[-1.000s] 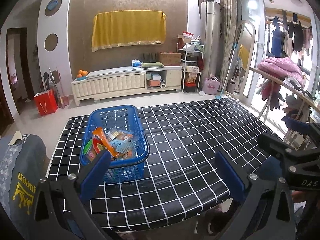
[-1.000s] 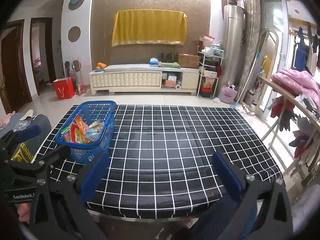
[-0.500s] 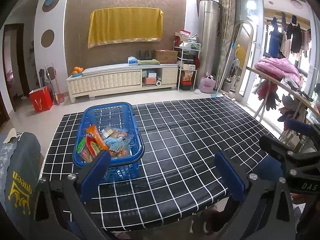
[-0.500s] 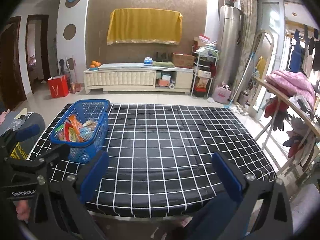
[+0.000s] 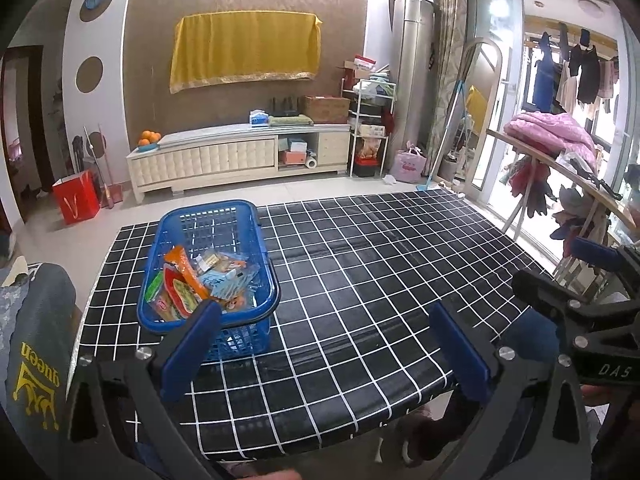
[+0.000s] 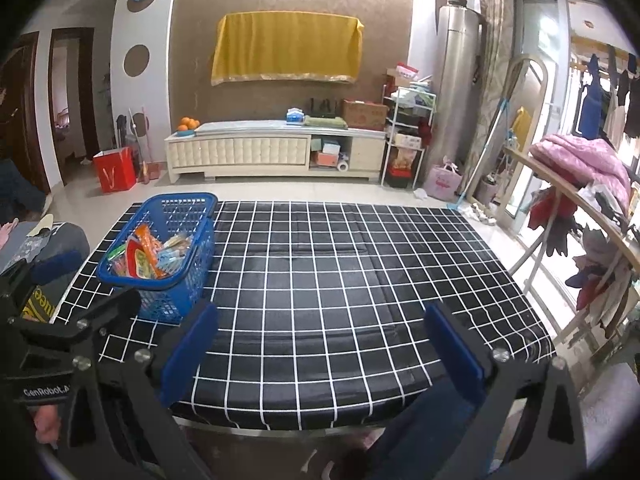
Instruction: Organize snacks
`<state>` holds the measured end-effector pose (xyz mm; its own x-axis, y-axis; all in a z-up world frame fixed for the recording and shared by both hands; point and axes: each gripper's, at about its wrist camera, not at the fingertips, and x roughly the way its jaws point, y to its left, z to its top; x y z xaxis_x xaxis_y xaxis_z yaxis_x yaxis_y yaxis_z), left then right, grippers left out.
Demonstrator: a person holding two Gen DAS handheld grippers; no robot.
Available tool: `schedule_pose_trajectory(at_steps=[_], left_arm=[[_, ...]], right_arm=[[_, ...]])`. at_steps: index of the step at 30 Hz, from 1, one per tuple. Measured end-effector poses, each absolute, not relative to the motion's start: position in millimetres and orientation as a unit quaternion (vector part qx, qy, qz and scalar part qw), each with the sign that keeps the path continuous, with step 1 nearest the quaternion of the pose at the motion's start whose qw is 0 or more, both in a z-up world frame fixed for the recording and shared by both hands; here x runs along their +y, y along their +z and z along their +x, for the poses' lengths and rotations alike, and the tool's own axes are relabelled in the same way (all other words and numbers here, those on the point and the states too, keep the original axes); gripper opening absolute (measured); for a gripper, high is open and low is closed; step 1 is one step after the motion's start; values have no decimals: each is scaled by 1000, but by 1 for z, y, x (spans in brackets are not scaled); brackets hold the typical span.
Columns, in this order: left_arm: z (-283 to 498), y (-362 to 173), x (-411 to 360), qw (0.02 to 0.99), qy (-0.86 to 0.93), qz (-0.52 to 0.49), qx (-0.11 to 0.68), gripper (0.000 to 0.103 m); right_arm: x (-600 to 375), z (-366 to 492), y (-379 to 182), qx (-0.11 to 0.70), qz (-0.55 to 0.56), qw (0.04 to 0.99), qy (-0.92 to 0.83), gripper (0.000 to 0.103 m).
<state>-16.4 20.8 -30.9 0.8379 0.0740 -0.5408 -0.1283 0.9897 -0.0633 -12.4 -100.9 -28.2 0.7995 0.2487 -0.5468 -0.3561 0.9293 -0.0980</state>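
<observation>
A blue plastic basket (image 5: 240, 216) stands on the left part of the black grid-patterned table (image 5: 380, 264). It holds several snack packets (image 5: 192, 280), orange, red and light blue. The basket also shows in the right wrist view (image 6: 188, 204), with the snack packets (image 6: 148, 256) inside it. My left gripper (image 5: 324, 344) is open and empty, held back over the table's near edge, its left finger just in front of the basket. My right gripper (image 6: 320, 344) is open and empty over the near edge, to the right of the basket.
A dark cushioned seat (image 5: 36, 340) with yellow print stands left of the table. A clothes rack (image 6: 580, 200) with pink bedding stands to the right. A white TV cabinet (image 5: 240, 156) and a red bag (image 5: 76, 200) are on the floor beyond.
Both grippers have drifted slightly; the basket sits a little more to the left and lower in the views. Both stay open and empty. Nothing on the table has moved.
</observation>
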Motion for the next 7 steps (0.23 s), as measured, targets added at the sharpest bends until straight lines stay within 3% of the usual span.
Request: schedule_pose_trajectory(at_steps=[7], left_arm=[[-21,-30,19,960,58,-46,269,103]], right_arm=[[-101,-11,-29,280,-98,942,161,103]])
